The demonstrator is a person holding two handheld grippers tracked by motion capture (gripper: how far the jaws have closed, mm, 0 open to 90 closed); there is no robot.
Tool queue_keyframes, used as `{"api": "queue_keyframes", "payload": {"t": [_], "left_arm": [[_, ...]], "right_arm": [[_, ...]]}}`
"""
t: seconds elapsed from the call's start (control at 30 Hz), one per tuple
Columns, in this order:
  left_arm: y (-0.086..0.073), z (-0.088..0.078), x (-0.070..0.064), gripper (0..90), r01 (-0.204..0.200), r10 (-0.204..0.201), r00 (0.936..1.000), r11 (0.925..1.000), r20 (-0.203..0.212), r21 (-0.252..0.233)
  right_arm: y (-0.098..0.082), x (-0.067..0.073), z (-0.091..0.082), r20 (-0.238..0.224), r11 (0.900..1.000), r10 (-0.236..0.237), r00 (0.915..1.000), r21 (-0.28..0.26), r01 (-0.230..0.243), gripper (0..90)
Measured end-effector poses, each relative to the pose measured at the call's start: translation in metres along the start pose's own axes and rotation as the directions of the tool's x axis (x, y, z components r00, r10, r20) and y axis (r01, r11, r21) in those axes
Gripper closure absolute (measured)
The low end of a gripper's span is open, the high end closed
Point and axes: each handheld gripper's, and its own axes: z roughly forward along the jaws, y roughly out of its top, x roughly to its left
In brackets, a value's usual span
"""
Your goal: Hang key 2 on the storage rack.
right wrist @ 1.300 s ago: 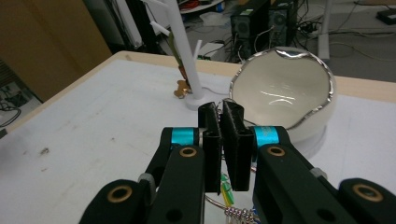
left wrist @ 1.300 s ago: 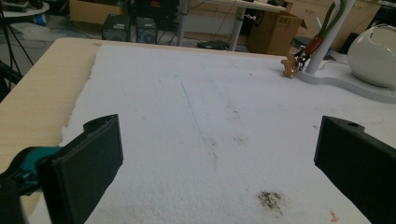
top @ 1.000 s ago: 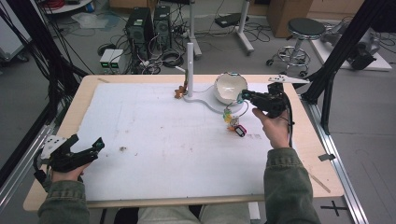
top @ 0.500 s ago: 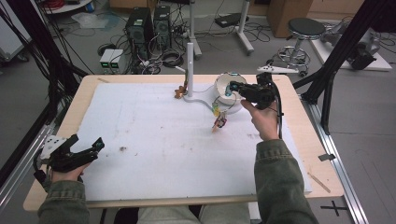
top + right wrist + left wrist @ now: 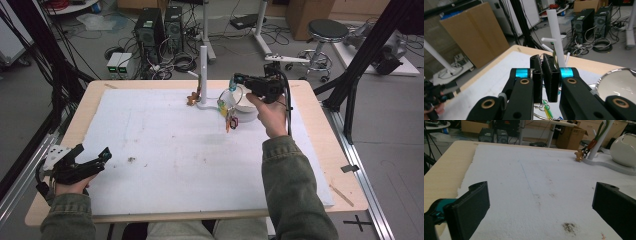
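Right gripper (image 5: 239,78): raised above the far side of the table, jaws clenched nearly together on a metal key ring (image 5: 226,96). In the right gripper view (image 5: 545,75) the two black pads stand face to face with only a thin gap, and wire and ring loops show just below them. From the ring hangs a bunch of small coloured charms (image 5: 229,116), yellow, green, orange and red, dangling clear above the white mat (image 5: 165,150).

Just behind the bunch stands a white bowl (image 5: 246,102) on the flat base of a white rack (image 5: 203,70). The rack's upright post has short side pegs; in the right gripper view the post (image 5: 556,45) rises directly beyond the jaws. A small brown figure (image 5: 192,99) hangs low on the rack, beside its base.

Left gripper (image 5: 95,161): held low at the near left edge of the table, well apart from the rack. Jaws released and spread wide, nothing between them; the left gripper view (image 5: 539,207) shows bare mat with a dark smudge (image 5: 569,227) between the pads.

The mat covers most of the wooden table (image 5: 320,130).
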Motion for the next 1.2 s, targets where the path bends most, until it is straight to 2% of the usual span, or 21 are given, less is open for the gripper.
{"api": "queue_keyframes", "payload": {"t": [0.07, 0.2, 0.5, 0.73, 0.97, 1.1, 1.2], "left_arm": [[0.000, 0.000, 0.000, 1.7, 0.001, -0.001, 1.0000, 1.0000, 0.001, 0.000], [0.000, 0.000, 0.001, 1.6, 0.002, -0.002, 1.0000, 1.0000, 0.002, 0.000], [0.000, 0.001, 0.000, 1.7, 0.005, -0.005, 1.0000, 1.0000, 0.004, 0.003], [0.000, 0.001, 0.000, 1.7, 0.004, -0.004, 1.0000, 1.0000, 0.004, 0.001], [0.000, 0.002, 0.001, 1.6, 0.004, -0.004, 1.0000, 1.0000, 0.002, 0.003], [0.000, 0.002, 0.002, 1.7, 0.010, -0.010, 1.0000, 1.0000, 0.001, 0.000], [0.000, 0.003, 0.002, 1.6, 0.007, -0.007, 1.0000, 1.0000, 0.003, 0.003]], "right_arm": [[0.004, 0.001, 0.004, -0.008, 1.000, 0.018, 0.9998, -0.005, -0.018, 86.8], [0.012, 0.002, 0.012, -0.017, 1.000, 0.024, 0.9996, -0.012, -0.024, 86.7], [0.022, 0.005, 0.031, -0.005, 1.000, 0.030, 0.9995, -0.005, -0.030, 86.7], [0.029, 0.004, 0.050, -0.009, 0.998, 0.062, 0.9980, -0.015, -0.063, 86.7], [0.038, 0.003, 0.062, 0.017, 0.997, 0.071, 0.9973, -0.018, -0.071, 86.7], [0.042, 0.003, 0.068, 0.011, 0.996, 0.089, 0.9960, -0.031, -0.088, 86.7], [0.046, 0.001, 0.073, 0.029, 0.995, 0.098, 0.9948, -0.022, -0.097, 86.7]]}}
